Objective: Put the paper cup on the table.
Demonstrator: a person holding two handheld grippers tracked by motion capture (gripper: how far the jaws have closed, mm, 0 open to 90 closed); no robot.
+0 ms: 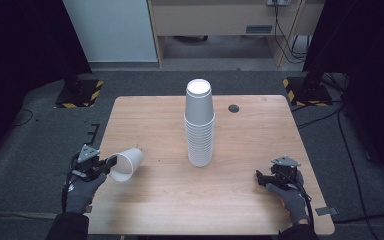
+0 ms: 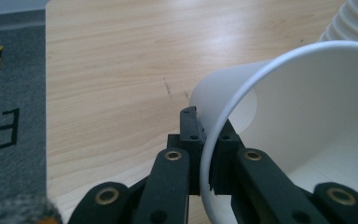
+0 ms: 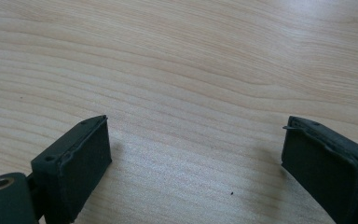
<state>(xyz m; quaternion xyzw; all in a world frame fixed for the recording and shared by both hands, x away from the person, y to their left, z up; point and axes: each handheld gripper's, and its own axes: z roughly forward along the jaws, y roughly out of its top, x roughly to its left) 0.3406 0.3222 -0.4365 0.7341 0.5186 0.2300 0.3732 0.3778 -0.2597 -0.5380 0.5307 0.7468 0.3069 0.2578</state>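
White paper cup (image 1: 128, 163) lies tipped over the table's (image 1: 260, 210) near-left edge, my left gripper (image 2: 205, 154) pinching its rim, one jaw inside and one outside. Upside-down cup stack (image 1: 199, 125) stands mid-table, well apart from it. My right gripper (image 3: 196, 154) sits spread wide and empty over bare wood; thin-wall pinch could crease the rim or let it slip.

Cup stack (image 1: 199, 125) sits mid-table (image 1: 260, 200), upside down. Your left gripper (image 1: 111, 162) is at the near-left edge, pinching the rim of a single cup (image 1: 127, 163) that lies tilted left of the stack. Your right gripper (image 1: 260, 179) is near-right, jaws apart over bare table.
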